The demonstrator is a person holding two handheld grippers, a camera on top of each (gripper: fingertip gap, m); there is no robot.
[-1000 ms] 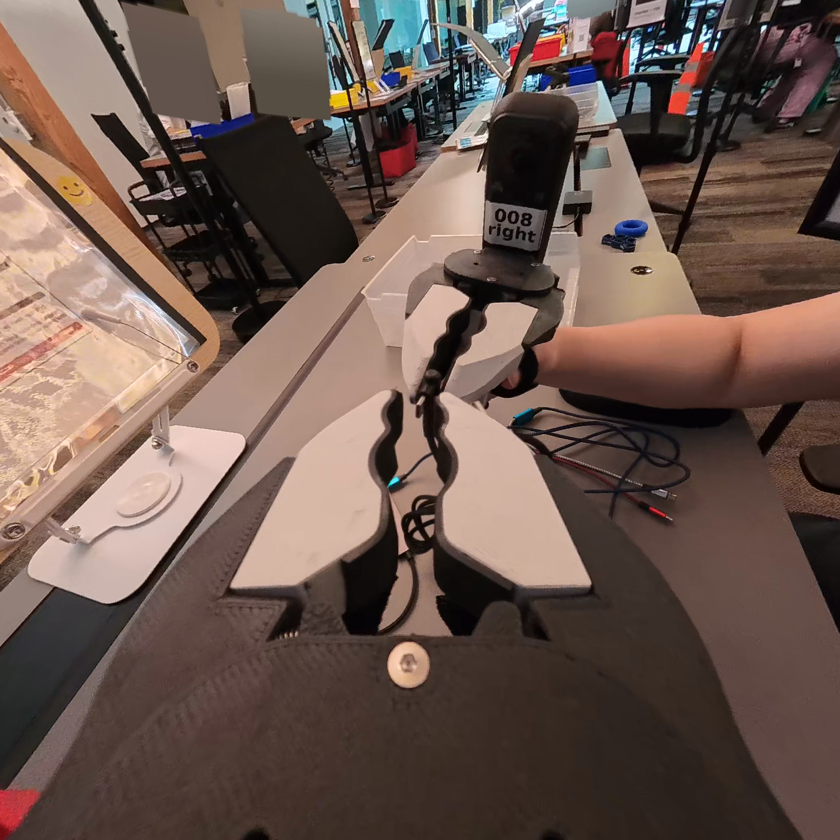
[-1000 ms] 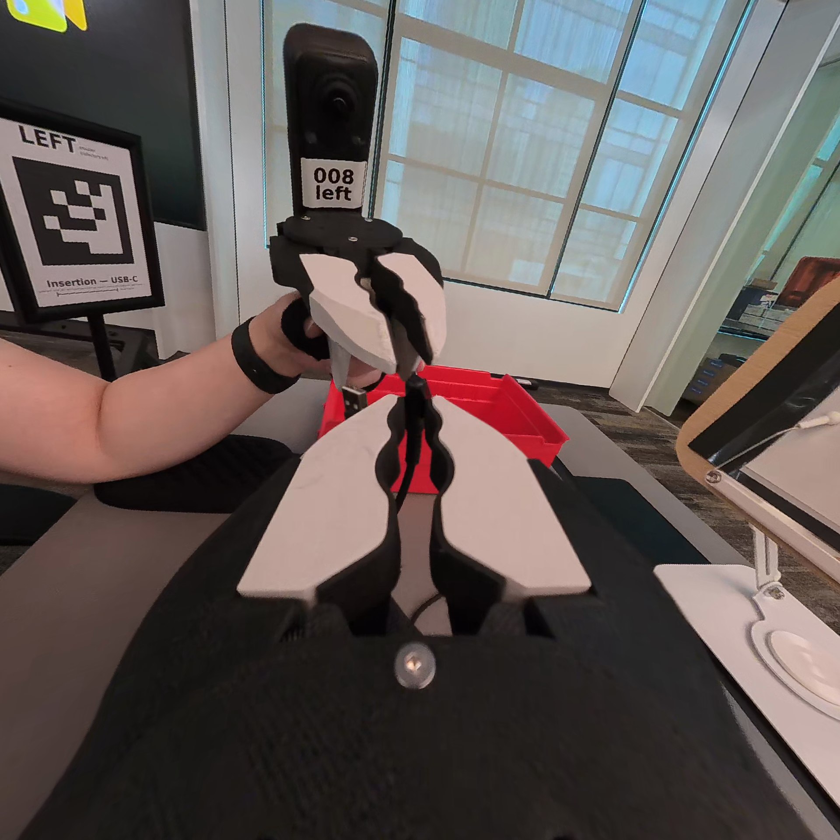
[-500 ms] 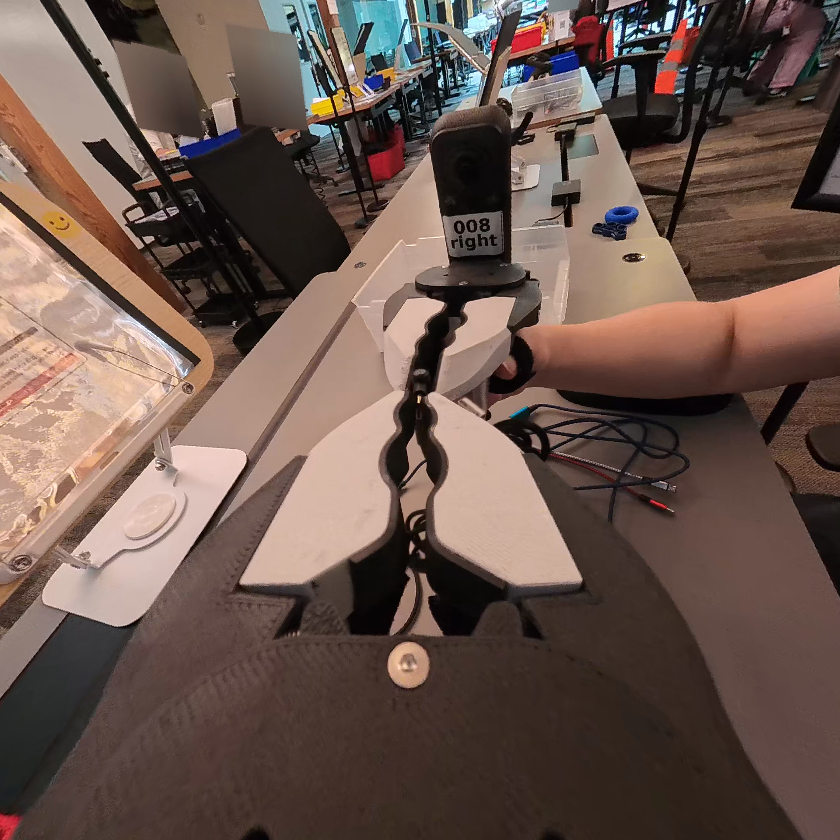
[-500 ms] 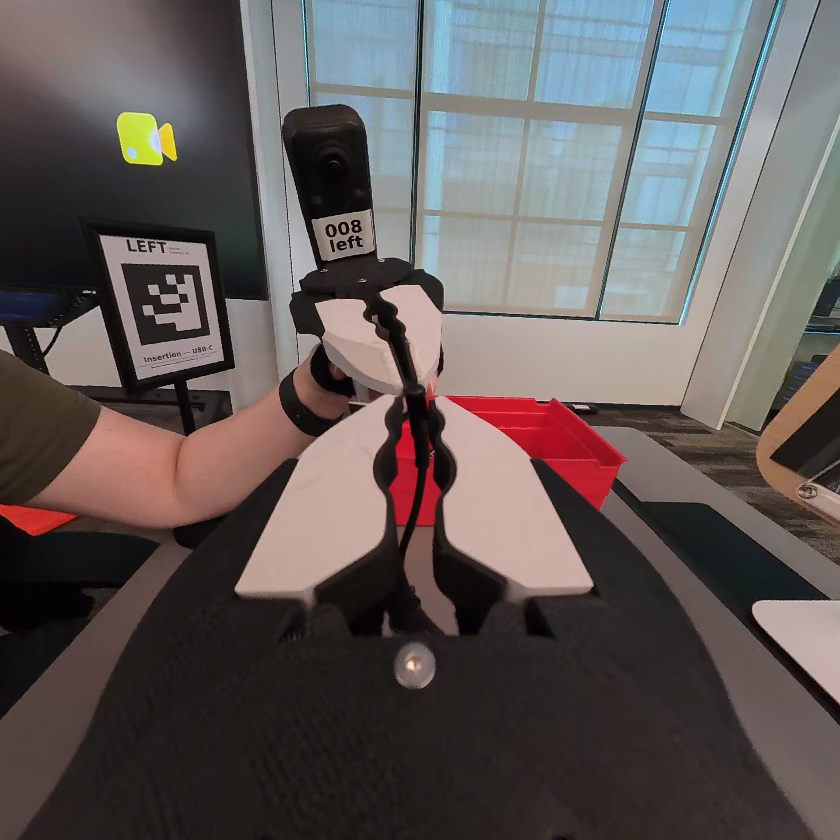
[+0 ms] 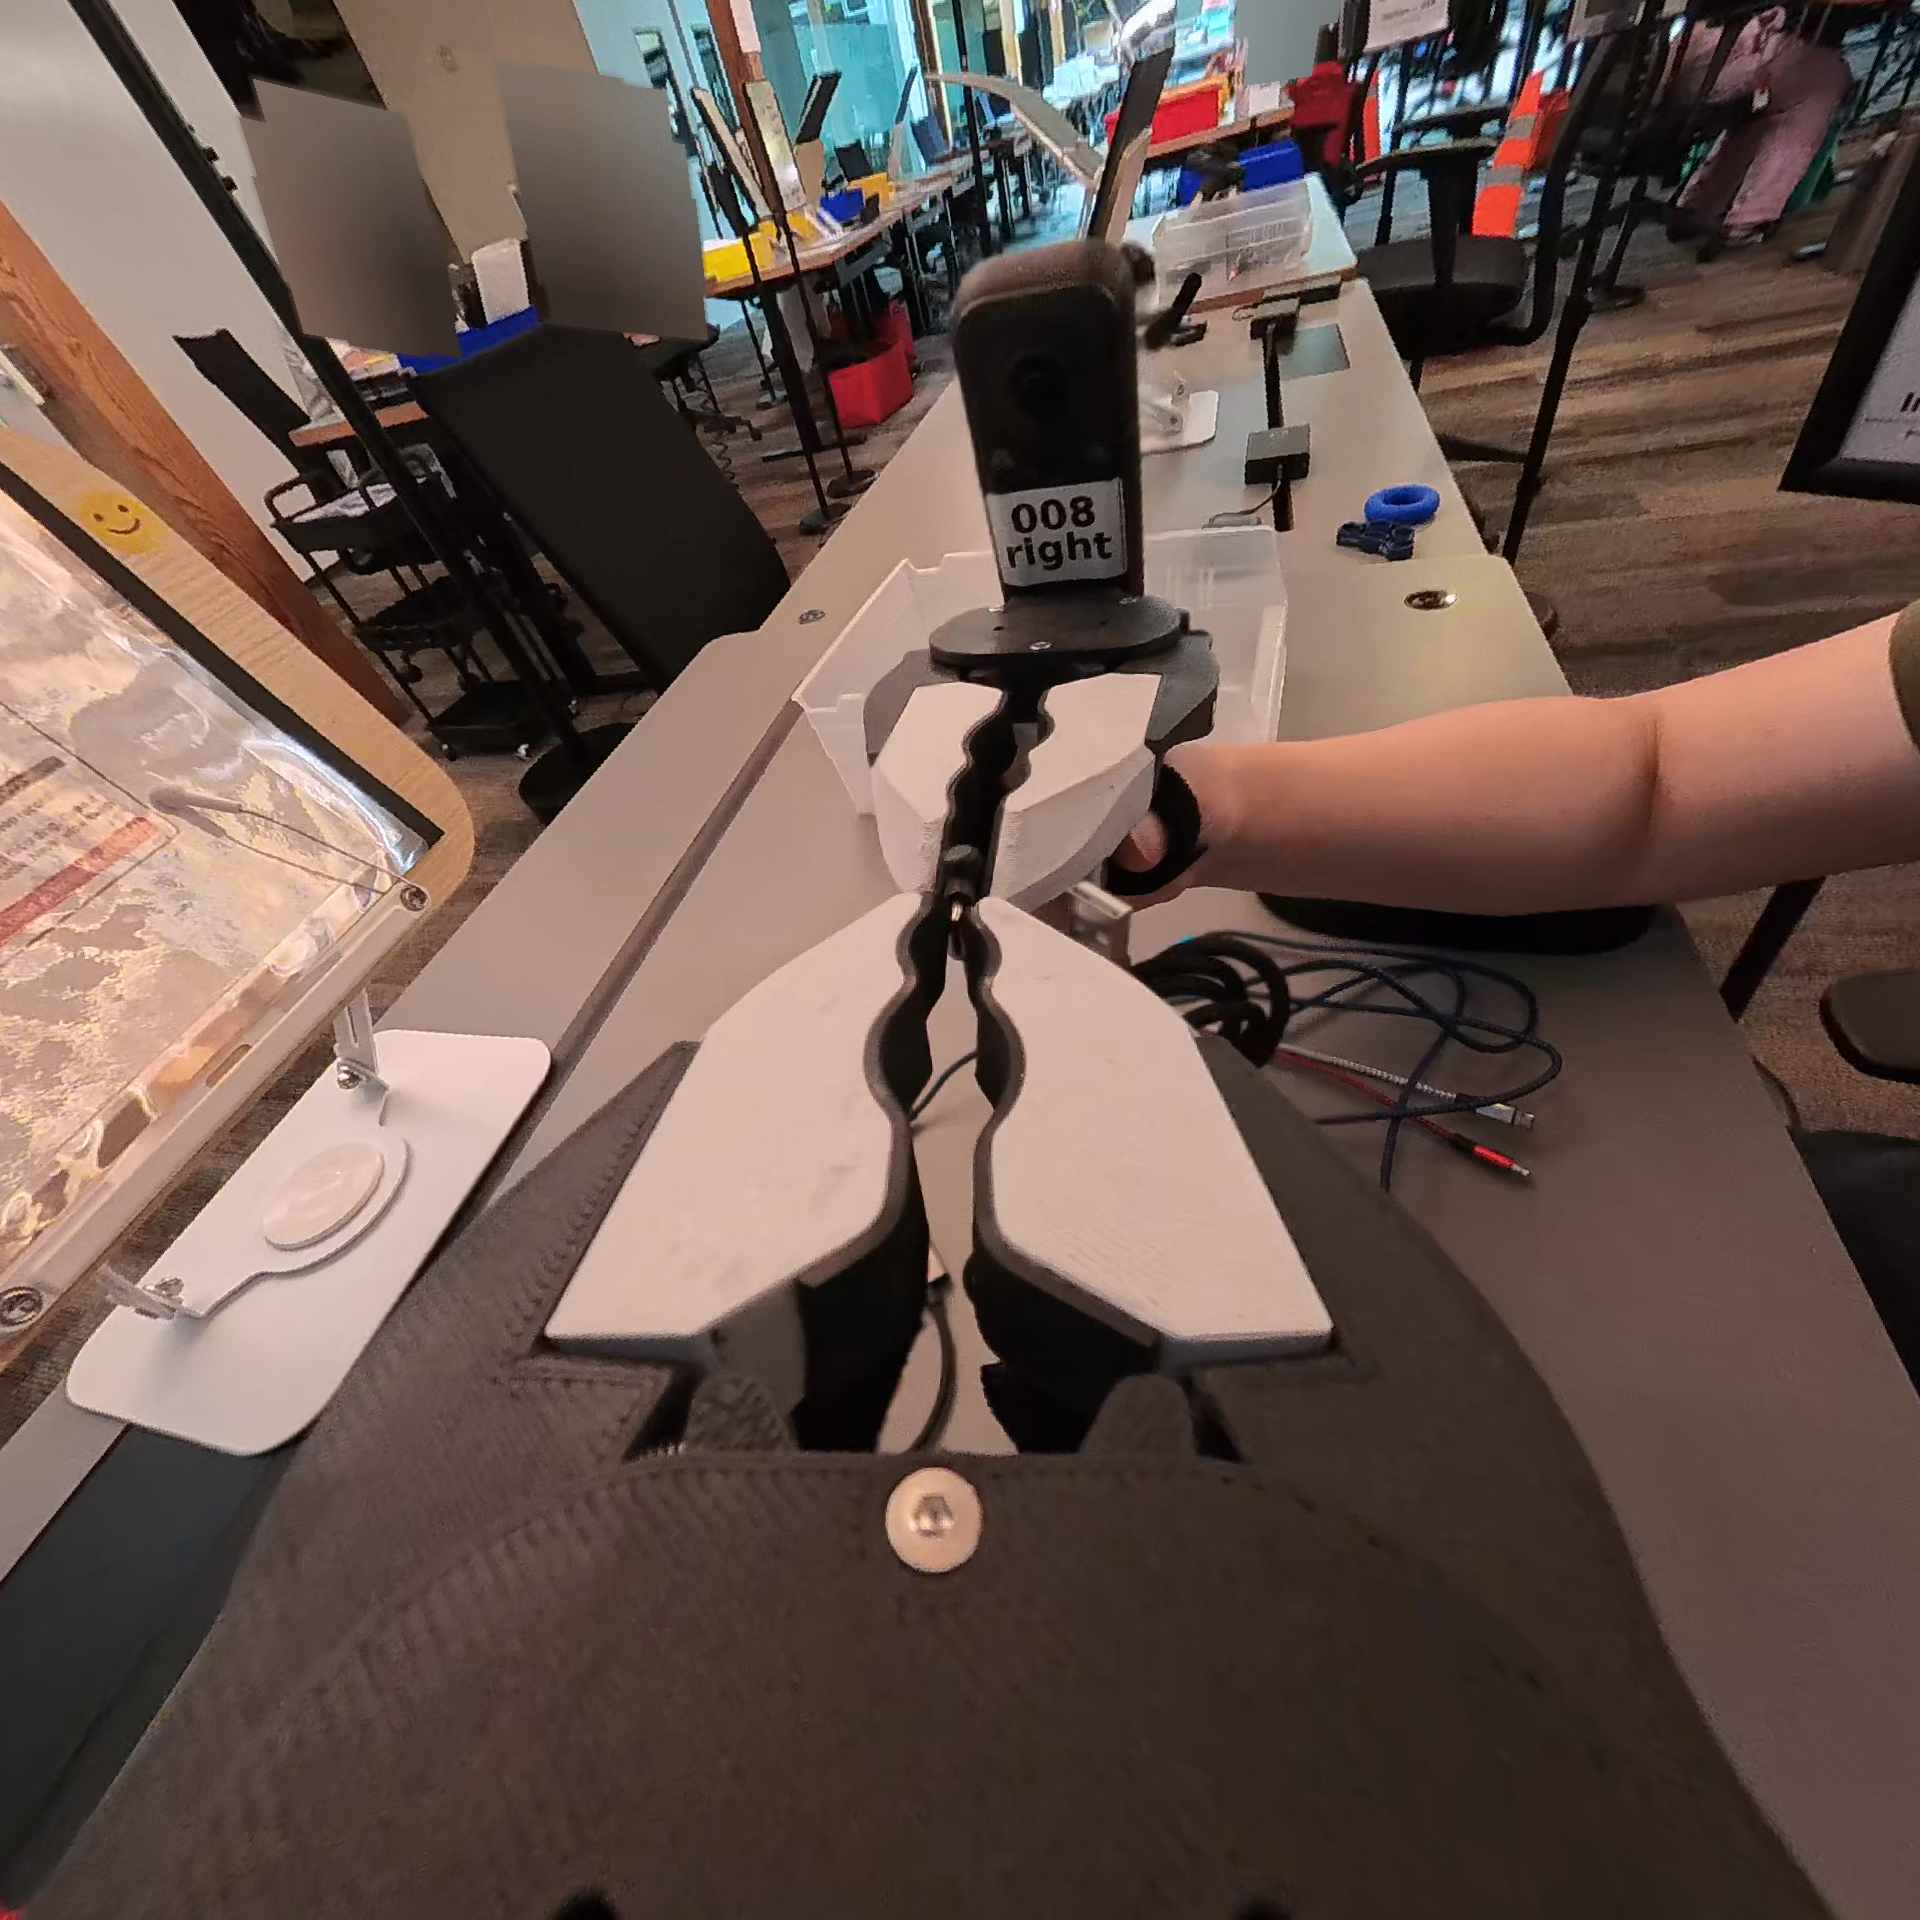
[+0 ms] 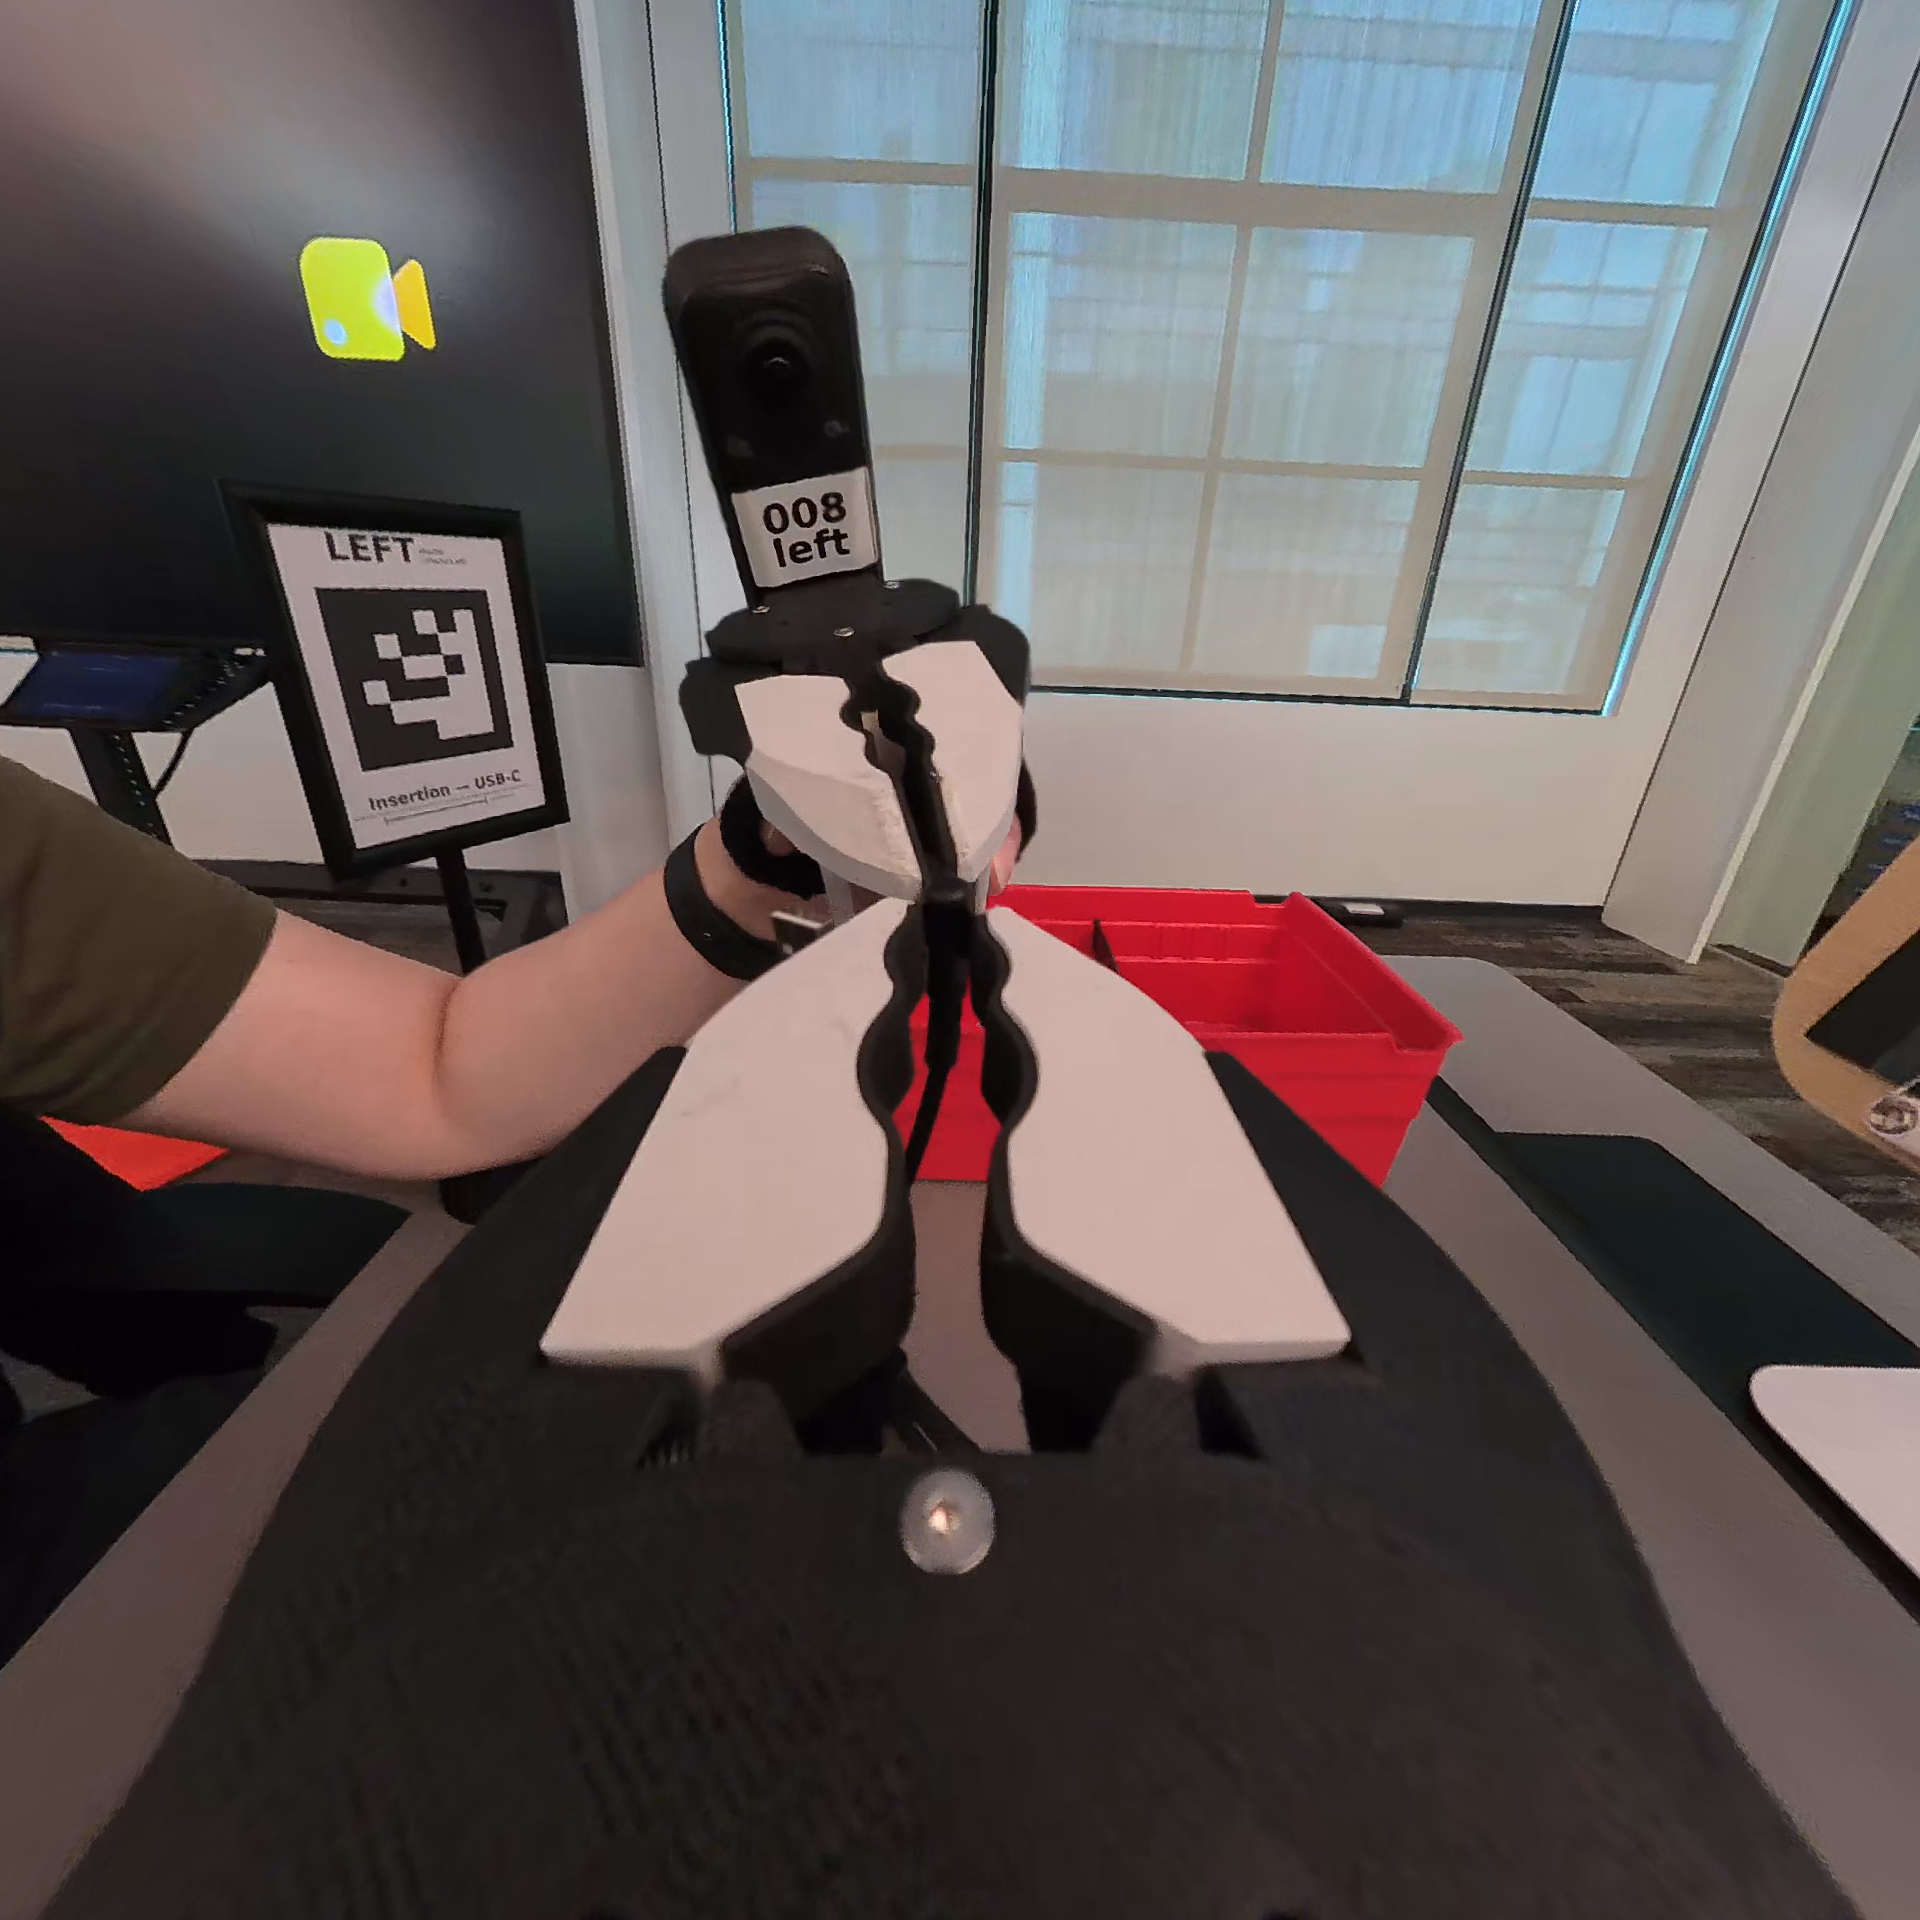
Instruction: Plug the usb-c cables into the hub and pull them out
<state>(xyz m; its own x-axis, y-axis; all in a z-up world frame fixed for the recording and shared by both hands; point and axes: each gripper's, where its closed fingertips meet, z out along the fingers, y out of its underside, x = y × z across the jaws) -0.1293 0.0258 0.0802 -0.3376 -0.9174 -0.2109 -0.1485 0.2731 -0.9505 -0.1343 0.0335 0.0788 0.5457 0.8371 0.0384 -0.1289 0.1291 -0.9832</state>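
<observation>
Both grippers face tip to tip above the counter (image 5: 1558,1299), the left gripper (image 5: 943,914) with jaws closed on something hidden and the right gripper (image 6: 940,914) with jaws closed on a black cable (image 6: 932,1049), so plugging looks underway and pulling out remains

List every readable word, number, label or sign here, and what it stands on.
I don't quote writing; these things bear it:
White label above right claw: legible.
White tag above left claw: legible.
Framed marker sign on a stand: large print legible, fine print too small.
Sheet under clear cover, left: blurred.
Framed sign at right edge: cut off.
</observation>
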